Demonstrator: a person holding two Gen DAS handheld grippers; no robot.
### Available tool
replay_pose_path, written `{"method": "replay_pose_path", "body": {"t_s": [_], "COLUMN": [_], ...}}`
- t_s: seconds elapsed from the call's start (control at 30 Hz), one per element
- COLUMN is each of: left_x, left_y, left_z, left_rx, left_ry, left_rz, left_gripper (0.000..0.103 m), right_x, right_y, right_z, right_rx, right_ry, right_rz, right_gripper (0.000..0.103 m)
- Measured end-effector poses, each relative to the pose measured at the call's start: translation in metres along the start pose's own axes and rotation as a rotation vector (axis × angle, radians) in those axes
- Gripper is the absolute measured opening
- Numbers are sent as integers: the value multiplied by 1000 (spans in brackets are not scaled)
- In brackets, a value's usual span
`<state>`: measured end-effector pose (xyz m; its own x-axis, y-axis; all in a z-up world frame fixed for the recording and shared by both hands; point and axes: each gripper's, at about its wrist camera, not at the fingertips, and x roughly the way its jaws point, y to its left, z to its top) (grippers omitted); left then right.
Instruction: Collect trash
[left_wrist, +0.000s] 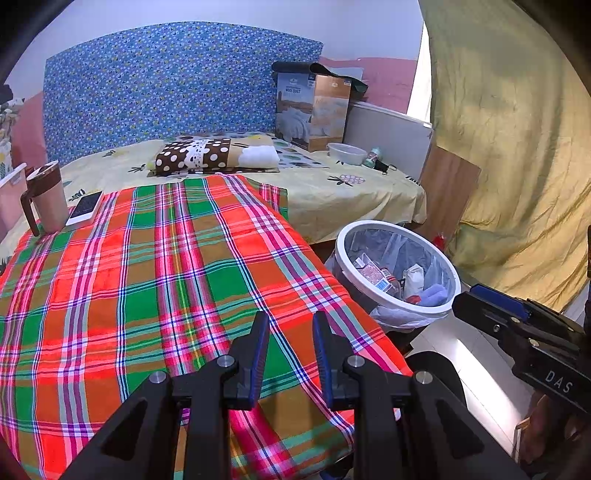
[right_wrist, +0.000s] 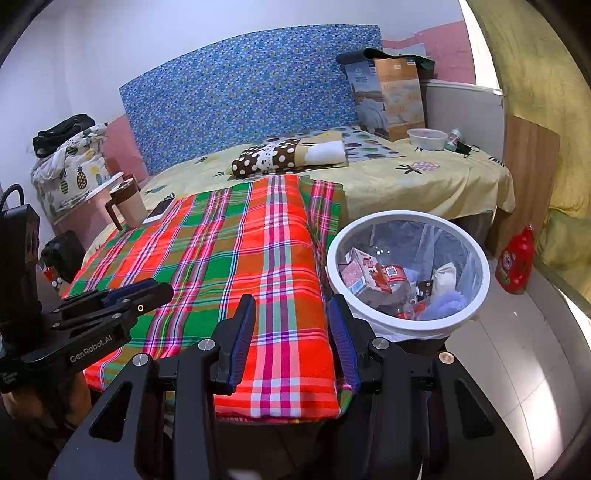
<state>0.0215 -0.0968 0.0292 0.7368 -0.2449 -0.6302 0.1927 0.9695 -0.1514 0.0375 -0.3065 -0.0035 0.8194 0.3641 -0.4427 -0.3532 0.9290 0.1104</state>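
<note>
You are parked over the plaid cloth (left_wrist: 177, 280) with both claws empty. The bin (right_wrist: 408, 271) stands on the floor just beside the cloth's right edge, at about 2 o'clock from the right gripper (right_wrist: 291, 339) and about 1 o'clock from the left gripper (left_wrist: 291, 354). It is lined with a clear bag and already holds cartons and wrappers (right_wrist: 373, 277).

No loose trash shows on the cloth. What remains there is a mug (left_wrist: 46, 199) and a phone (left_wrist: 85, 208), touching or nearly so, at about 10 o'clock in the left view. Judgement: these are not trash; leave them.

Step in hand, as a guess: checking for anything left to collect. To do it well:
- Sweep the view across the yellow bedsheet (left_wrist: 332, 199) at 12 o'clock before calling it done. A plastic bowl (left_wrist: 346, 153) and a small bottle (left_wrist: 371, 157) sit near the quilt box (left_wrist: 314, 110). Whether they are trash cannot be told from here.
- The red bottle (right_wrist: 515, 260) on the floor at 3 o'clock in the right view looks like a full detergent bottle, so pass it by.
- Keep the two grippers well apart when reaching toward the bin.

Claw state:
- Left: jaws narrowly parted, nothing between them, pads clear of the cloth as far as can be seen.
- Right: jaws moderately wide, nothing held. Its right finger (right_wrist: 341, 343) overlaps the bin rim in the picture; contact cannot be told.
</note>
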Motion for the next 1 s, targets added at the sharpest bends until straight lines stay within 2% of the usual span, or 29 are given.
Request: {"method": "replay_pose_path", "body": {"t_s": [1.0], "left_x": [4], "left_y": [-1], "left_z": [-2], "left_rx": [15], "left_ry": [10], "left_rz": [2], "left_gripper": [24], "right_x": [2], "right_y": [0], "right_z": [-1], "right_rx": [3], "right_ry": [5], "right_rz": [0], "right_gripper": [44]}}
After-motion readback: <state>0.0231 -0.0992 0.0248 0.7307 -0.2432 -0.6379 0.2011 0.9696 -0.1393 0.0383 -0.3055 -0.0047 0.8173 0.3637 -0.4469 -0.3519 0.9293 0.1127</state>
